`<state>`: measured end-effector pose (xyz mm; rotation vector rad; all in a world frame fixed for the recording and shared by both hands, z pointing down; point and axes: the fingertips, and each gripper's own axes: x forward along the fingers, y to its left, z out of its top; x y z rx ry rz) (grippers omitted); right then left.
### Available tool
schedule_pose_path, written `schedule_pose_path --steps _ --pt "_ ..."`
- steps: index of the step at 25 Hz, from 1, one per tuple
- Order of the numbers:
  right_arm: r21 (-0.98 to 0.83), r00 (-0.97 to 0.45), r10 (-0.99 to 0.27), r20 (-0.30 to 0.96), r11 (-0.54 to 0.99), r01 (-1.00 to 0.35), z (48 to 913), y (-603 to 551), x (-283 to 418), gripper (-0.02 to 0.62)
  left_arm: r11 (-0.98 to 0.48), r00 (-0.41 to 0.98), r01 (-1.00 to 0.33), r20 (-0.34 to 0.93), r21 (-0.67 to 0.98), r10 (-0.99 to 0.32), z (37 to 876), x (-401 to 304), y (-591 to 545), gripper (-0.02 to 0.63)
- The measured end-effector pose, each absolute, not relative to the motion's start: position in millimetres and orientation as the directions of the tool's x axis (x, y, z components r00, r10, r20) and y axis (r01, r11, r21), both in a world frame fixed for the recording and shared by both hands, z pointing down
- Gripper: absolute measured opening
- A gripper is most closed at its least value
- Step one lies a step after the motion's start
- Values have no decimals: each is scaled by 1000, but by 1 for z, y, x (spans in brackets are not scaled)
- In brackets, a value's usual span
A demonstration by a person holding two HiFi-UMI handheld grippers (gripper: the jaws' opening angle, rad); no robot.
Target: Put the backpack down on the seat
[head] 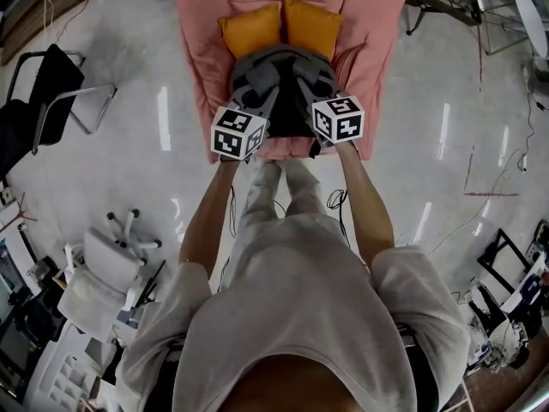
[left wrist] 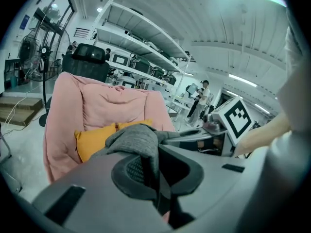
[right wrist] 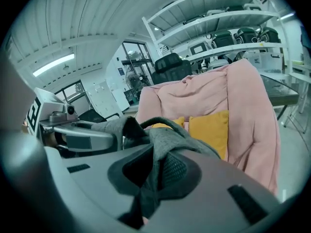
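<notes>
A grey backpack (head: 283,80) hangs just above the seat of a pink-draped armchair (head: 360,24), in front of two orange cushions (head: 253,26). My left gripper (head: 250,114) is shut on the backpack's left grey shoulder strap (left wrist: 138,144). My right gripper (head: 319,110) is shut on the right shoulder strap (right wrist: 163,142). In both gripper views the strap fabric is pinched between the jaws, with the pink chair (left wrist: 102,106) and cushions (right wrist: 211,130) beyond. The backpack's underside and its contact with the seat are hidden.
A black folding chair (head: 43,93) stands at the left. A white office chair (head: 103,273) is at the lower left. Cables and stands lie at the right on the glossy floor (head: 446,170). Shelves with equipment (left wrist: 141,57) run behind the armchair.
</notes>
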<state>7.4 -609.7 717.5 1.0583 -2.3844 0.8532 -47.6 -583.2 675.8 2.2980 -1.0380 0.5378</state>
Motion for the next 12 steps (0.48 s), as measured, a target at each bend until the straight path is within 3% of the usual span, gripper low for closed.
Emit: schedule_pose_path --steps 12 --pt "-398 -619 -487 616 487 -778 756 -648 9 54 -513 601 -788 605 339 -523 714 -45 -618 31"
